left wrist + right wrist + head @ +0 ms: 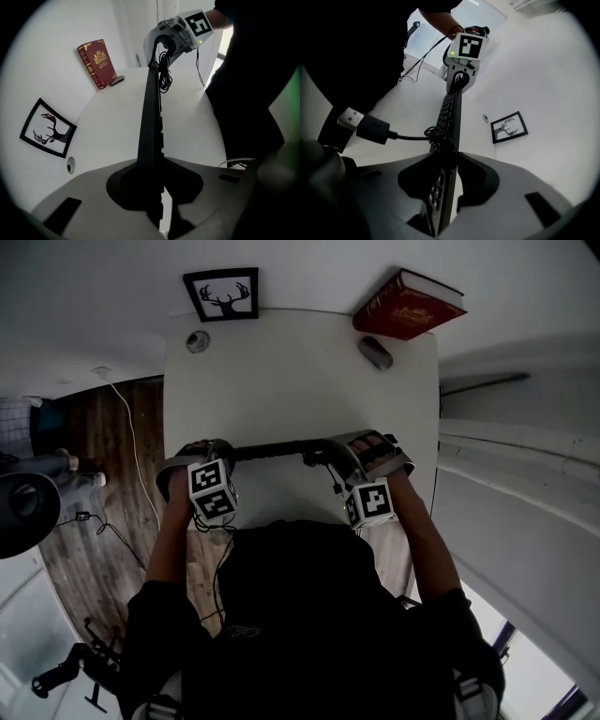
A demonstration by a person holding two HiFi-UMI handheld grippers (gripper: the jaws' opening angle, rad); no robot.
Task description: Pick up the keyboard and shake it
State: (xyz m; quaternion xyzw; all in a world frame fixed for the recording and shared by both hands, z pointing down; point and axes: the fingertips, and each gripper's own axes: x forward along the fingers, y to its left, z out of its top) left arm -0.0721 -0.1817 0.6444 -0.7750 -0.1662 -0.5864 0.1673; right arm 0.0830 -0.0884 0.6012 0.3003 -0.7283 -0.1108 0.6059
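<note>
A slim black keyboard hangs on its edge above the white table, stretched between both grippers. My left gripper is shut on its left end, and in the left gripper view the keyboard runs away from the jaws of the left gripper toward the right gripper. My right gripper is shut on the other end. In the right gripper view the keyboard shows its keys, clamped in the right gripper. Its bundled cable and USB plug dangle beside the jaws.
At the table's far edge lie a red book, a small dark oblong object, a framed deer picture and a round hole. Wooden floor lies to the left. The person's dark torso fills the lower head view.
</note>
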